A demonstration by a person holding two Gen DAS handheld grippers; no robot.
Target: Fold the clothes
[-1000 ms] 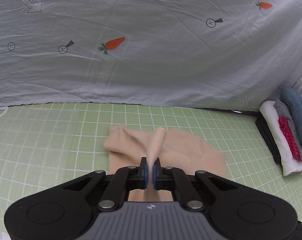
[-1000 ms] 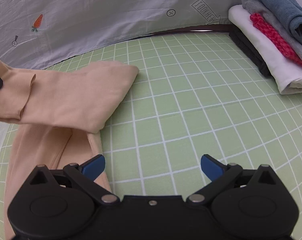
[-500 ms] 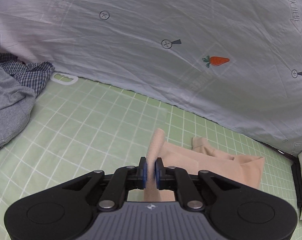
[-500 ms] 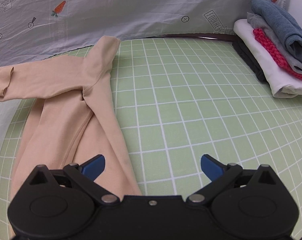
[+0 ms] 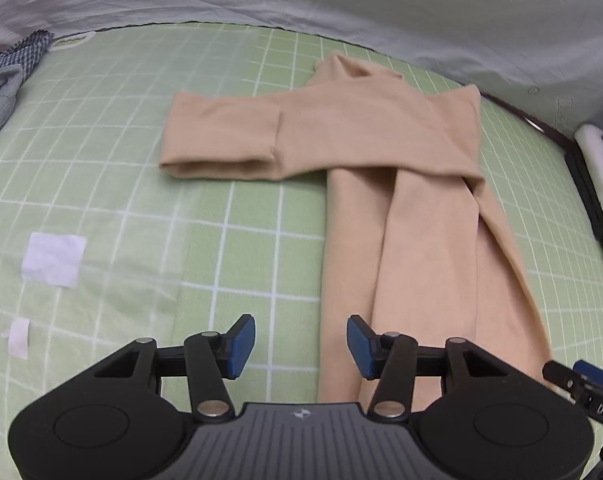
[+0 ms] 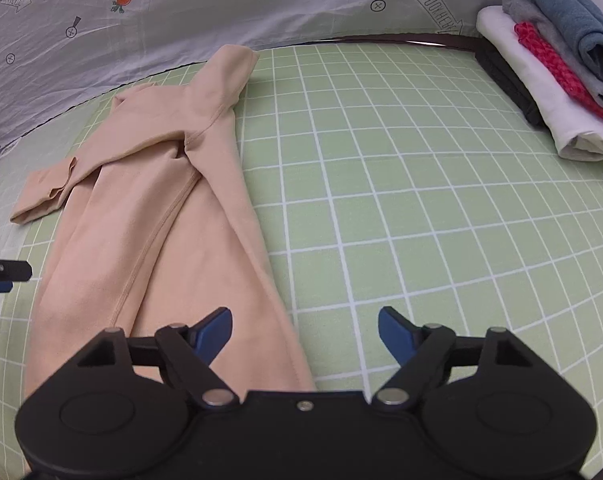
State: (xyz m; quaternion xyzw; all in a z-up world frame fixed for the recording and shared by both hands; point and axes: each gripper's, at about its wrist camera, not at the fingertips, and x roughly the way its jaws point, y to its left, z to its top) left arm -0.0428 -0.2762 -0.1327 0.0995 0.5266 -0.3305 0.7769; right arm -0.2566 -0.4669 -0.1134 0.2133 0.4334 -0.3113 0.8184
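A beige long-sleeved top (image 5: 417,184) lies on the green grid mat (image 5: 101,168), folded lengthways, with one sleeve (image 5: 221,146) laid across to the left. My left gripper (image 5: 300,346) is open and empty just above the mat at the garment's near left edge. The top also shows in the right wrist view (image 6: 157,208). My right gripper (image 6: 304,330) is open and empty, hovering at the garment's near right edge.
A stack of folded clothes (image 6: 549,60) sits at the far right of the mat. A grey and checked pile of clothes (image 5: 5,76) lies at the far left. White tape pieces (image 5: 53,258) are stuck on the mat. A printed white sheet (image 6: 181,0) hangs behind.
My left gripper let go of the sleeve, which now lies flat across to the left, and drew back low over the mat. My right gripper stayed open and shifted slightly.
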